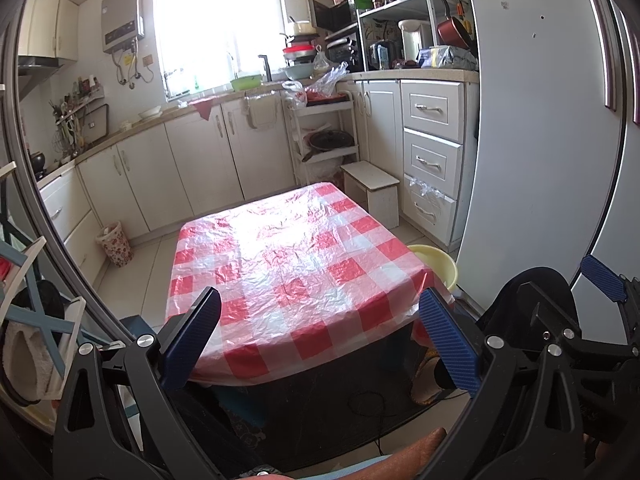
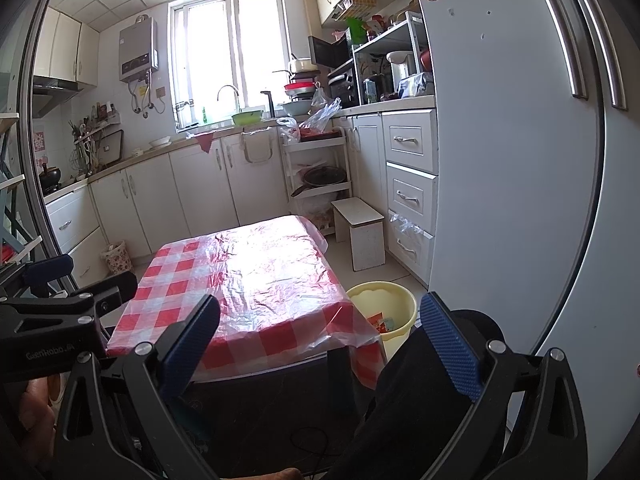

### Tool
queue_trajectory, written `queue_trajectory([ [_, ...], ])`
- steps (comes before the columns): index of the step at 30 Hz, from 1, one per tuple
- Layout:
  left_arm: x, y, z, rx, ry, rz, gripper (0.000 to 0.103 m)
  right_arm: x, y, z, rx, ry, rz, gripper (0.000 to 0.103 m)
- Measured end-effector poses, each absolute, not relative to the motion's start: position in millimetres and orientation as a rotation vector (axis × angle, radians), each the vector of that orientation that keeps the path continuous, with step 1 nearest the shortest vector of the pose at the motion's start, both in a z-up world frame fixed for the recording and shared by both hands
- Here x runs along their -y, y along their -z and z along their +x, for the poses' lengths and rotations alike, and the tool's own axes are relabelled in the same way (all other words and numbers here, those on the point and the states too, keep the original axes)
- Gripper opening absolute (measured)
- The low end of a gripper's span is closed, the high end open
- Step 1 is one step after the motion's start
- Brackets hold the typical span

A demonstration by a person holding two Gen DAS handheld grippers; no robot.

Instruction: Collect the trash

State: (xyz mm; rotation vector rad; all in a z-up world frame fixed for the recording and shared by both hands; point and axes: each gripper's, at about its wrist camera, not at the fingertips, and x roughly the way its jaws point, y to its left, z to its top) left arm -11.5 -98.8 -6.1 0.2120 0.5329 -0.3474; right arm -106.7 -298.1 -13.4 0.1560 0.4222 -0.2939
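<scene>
Far off to the left of both grippers there's a small floral waste basket [image 1: 115, 243] on the floor by the cabinets. The left gripper [image 1: 320, 332] has its fingers spread wide, nothing between them, hovering at the near edge of the low table [image 1: 280, 256] with the red-checked plastic cover. Right gripper [image 2: 320, 340] is the same deal, spread wide and empty. Just ahead and right of it, beside the table corner, sits the yellow bucket [image 2: 382, 300] with a bit of red trash [image 2: 380, 323] inside, next to the white fridge [image 2: 500, 200].

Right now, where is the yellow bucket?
On the floor at the right of both views, the yellow bucket stands between the checkered table and the fridge.
</scene>
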Motion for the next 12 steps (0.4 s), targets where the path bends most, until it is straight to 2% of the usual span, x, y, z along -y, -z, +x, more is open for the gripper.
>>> queue_trajectory([
  [12, 76, 8, 15, -0.589, 0.337, 0.176, 0.095, 302, 12, -94, -0.434, 0.290, 0.133, 0.096],
])
